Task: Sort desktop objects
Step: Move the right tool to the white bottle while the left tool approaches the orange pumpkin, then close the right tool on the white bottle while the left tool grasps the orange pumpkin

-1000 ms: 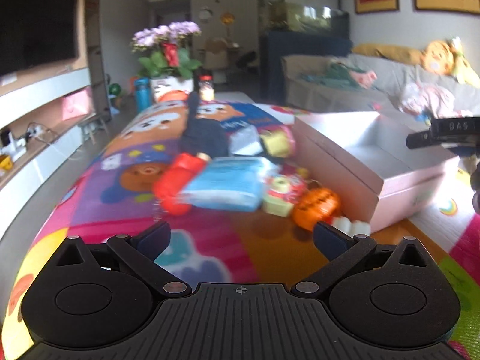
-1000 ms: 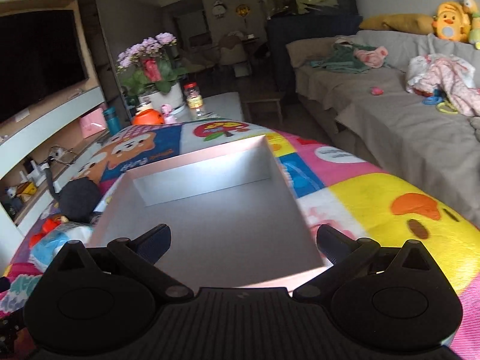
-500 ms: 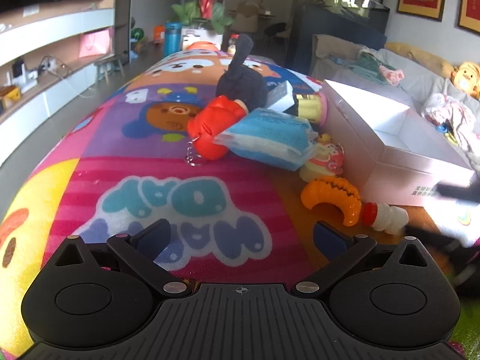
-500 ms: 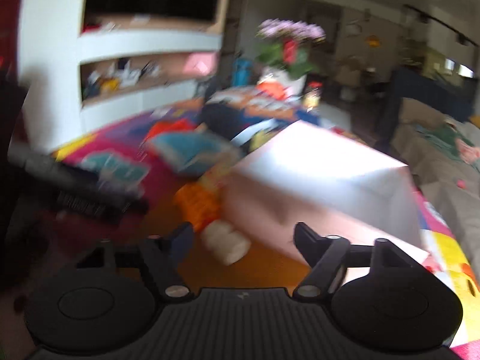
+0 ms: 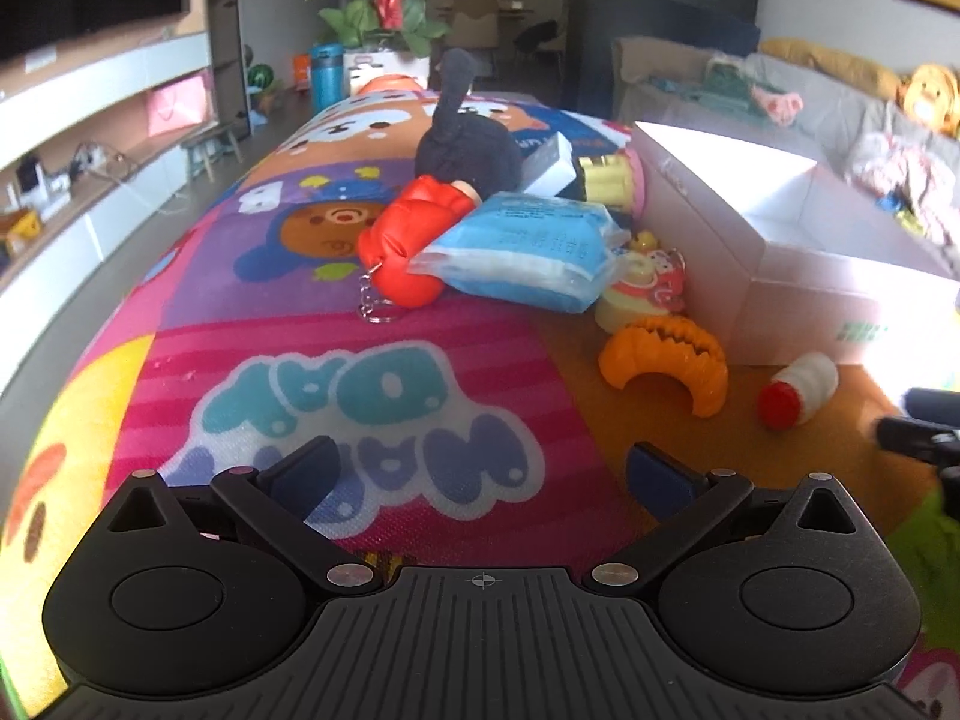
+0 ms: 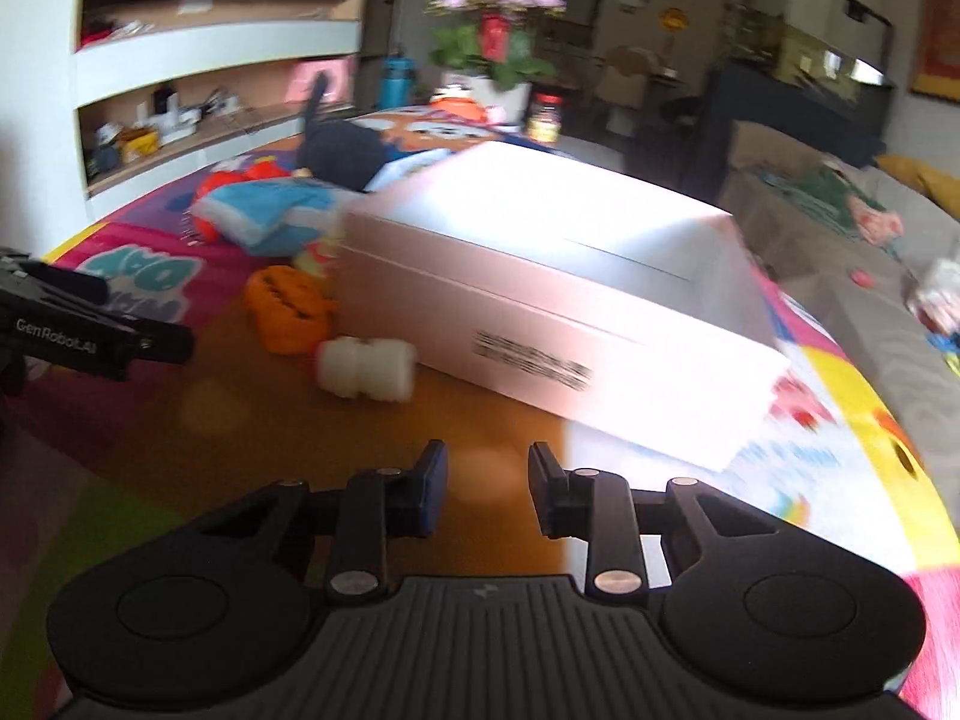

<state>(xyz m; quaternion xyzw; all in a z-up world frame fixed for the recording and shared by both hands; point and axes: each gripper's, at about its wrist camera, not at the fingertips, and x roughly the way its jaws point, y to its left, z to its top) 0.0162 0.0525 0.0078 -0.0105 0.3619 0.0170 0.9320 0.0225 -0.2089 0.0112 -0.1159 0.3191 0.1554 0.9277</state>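
Two grippers, both empty, at the approach stage of sorting. The left gripper (image 5: 480,468) holds its jaws spread wide over the cartoon play mat (image 5: 372,396) with nothing between them. The right gripper (image 6: 487,492) has just been closing; its jaws stand nearly together, a narrow gap remaining, and no object lies in that gap.

Landmark: the open white box (image 6: 540,276), apparently the receiving container, whose interior shows no items in either view. All loose objects lie on the mat to the box's left side. Touching or just beside its near corner: a small white bottle with a red cap (image 5: 798,390) on its side. Next outward: an orange crescent-shaped toy (image 5: 666,360), then a small yellow-and-pink figure (image 5: 642,288) against the box wall. Farther out: a blue tissue pack (image 5: 522,252) resting on a red boxing-glove keychain (image 5: 408,246), with a dark plush toy (image 5: 468,144) behind.

Judgement: nothing is yet sorted. The bottle lies nearest the right gripper; grasping it would call for reopening the jaws and straddling its body.
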